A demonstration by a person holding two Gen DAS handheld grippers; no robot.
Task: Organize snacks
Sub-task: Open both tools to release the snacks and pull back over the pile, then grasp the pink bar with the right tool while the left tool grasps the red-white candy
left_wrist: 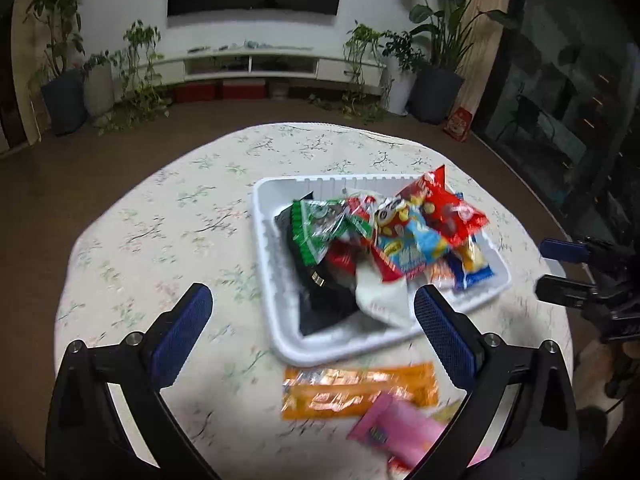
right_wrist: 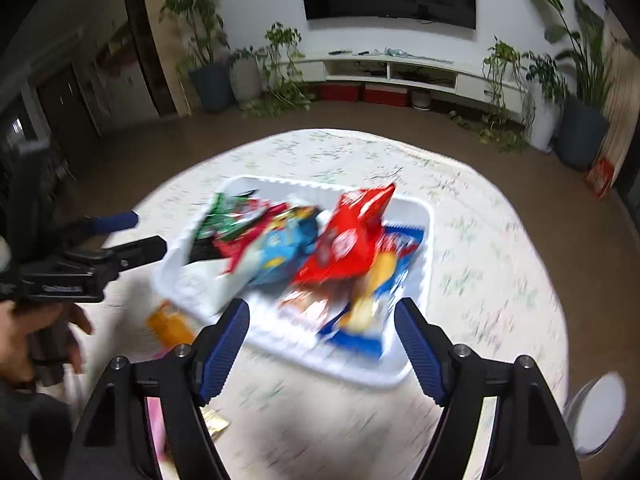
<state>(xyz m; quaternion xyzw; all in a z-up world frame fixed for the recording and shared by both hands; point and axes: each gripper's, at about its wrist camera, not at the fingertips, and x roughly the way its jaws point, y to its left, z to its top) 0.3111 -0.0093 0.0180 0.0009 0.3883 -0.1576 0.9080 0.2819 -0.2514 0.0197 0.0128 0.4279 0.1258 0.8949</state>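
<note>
Honestly, both tongs, left tongs (left_wrist: 313, 308) and right tongs (right_wrist: 322, 316), gape empty over the tabletop (left_wrist: 168, 216), and the orange packet (left_wrist: 360, 390) just outside the white tray (left_wrist: 276, 332) looks light, crinkly, slippery, so pinch its flat edge.

No wording can be read for certain on any of the snack packets (left_wrist: 404, 236) piled in the white tray (left_wrist: 268, 216); their printing is blurred. The orange packet (left_wrist: 360, 390) and pink packet (left_wrist: 394, 432) near the table's near edge are equally illegible.
</note>
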